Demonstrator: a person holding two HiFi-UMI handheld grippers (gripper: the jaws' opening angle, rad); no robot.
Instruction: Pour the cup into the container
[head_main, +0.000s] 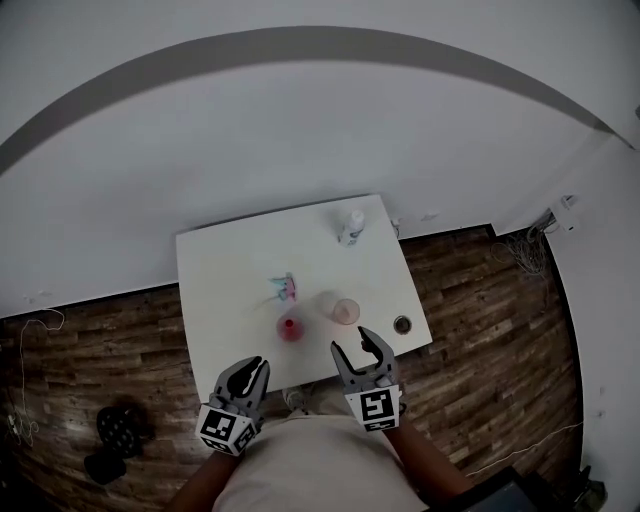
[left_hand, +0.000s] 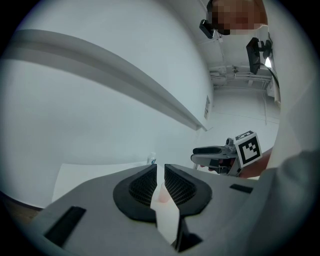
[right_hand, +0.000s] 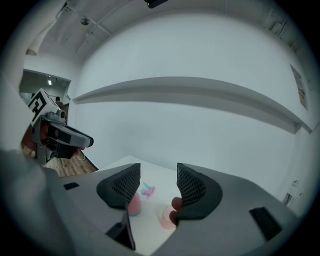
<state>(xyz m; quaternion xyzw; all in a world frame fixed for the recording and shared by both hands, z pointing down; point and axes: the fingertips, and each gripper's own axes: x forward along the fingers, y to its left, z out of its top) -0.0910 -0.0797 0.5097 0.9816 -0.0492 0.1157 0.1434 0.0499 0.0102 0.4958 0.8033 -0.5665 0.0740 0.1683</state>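
At the front edge of the table (head_main: 215, 270), the left hand-held gripper (head_main: 258, 366) is nearly clenched. Its own view shows only a narrow slit between the pads and nothing grasped. A pinkish shape (left_hand: 162, 196) on the table shows through that slit, but which vessel it is cannot be told. Beside it the right hand-held gripper (head_main: 352, 340) is released, and the right gripper view shows its jaws well apart and empty. Each gripper view also catches the other gripper off to 1 side, along with its marker cube (left_hand: 248, 147).

Just beyond the grippers, the head view shows a red vessel (head_main: 291, 326) standing on the table. To its right is the pale pink cup (head_main: 346, 311), just beside a paler round vessel (head_main: 325, 303). The right gripper view half hides the red vessel behind its left jaw, yet shows the cup standing upright. Only the head view shows a small dark ring (head_main: 402, 324) near the table's right edge.

Farther on lies a small teal-and-pink item (head_main: 284, 288). Farthest is a white bottle (head_main: 351, 227) near the back edge, which the left gripper view also catches. Wooden floor (head_main: 480, 300) surrounds the table.
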